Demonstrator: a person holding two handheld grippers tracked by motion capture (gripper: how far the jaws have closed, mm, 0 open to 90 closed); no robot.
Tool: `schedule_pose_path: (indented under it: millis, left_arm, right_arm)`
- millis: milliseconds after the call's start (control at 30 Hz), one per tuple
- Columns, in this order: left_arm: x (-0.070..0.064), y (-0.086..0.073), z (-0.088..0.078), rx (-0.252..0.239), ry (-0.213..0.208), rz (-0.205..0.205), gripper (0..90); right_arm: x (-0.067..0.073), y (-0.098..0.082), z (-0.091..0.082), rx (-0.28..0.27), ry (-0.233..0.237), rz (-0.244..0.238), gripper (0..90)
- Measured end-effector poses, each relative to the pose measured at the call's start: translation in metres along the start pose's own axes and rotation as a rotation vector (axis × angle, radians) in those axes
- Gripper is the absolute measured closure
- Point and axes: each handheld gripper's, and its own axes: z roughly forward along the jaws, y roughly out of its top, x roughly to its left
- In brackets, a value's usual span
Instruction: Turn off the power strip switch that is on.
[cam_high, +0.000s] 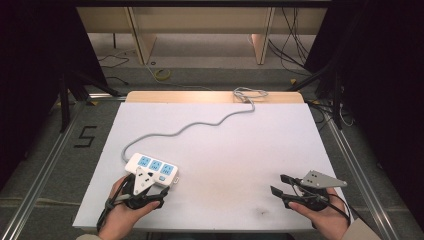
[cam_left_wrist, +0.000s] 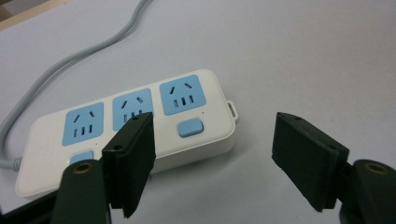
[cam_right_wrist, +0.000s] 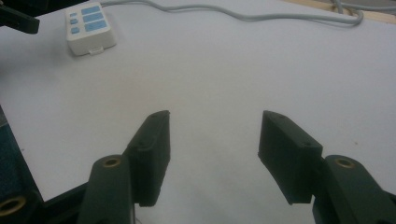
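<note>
One power strip (cam_left_wrist: 126, 135) with three blue sockets, one grey cord (cam_high: 200, 122), two grippers, one white counter (cam_high: 225, 155).

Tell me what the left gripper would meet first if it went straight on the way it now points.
Probably the power strip. The left gripper has its jaws open just short of the strip's switch end, one jaw already overlapping its near edge in the left gripper view. Depth is unclear, so it may skim the end and meet the white table.
</note>
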Motion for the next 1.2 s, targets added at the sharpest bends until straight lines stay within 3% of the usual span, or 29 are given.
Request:
schedule_pose_path:
  millis: [267,433,533,633,1200]
  left_arm:
    - [0.008,-0.001,-0.004,0.005,0.042,-0.034,39.9]
    - [0.017,0.002,-0.012,0.024,0.111,-0.096,76.5]
    - [0.023,0.002,-0.013,0.035,0.125,-0.124,89.5]
    - [0.026,0.0,-0.011,0.055,0.119,-0.158,89.6]
    - [0.046,0.006,-0.007,0.07,0.151,-0.204,89.8]
  right_arm:
    - [0.0,0.001,0.0,-0.008,-0.005,-0.003,43.9]
    - [-0.001,0.001,-0.002,-0.007,-0.008,0.005,43.7]
    - [-0.001,0.001,-0.001,-0.004,-0.006,0.001,43.5]
    - [-0.001,0.001,-0.001,-0.004,-0.007,-0.002,43.3]
    - [-0.001,0.0,0.0,0.015,-0.007,-0.004,40.9]
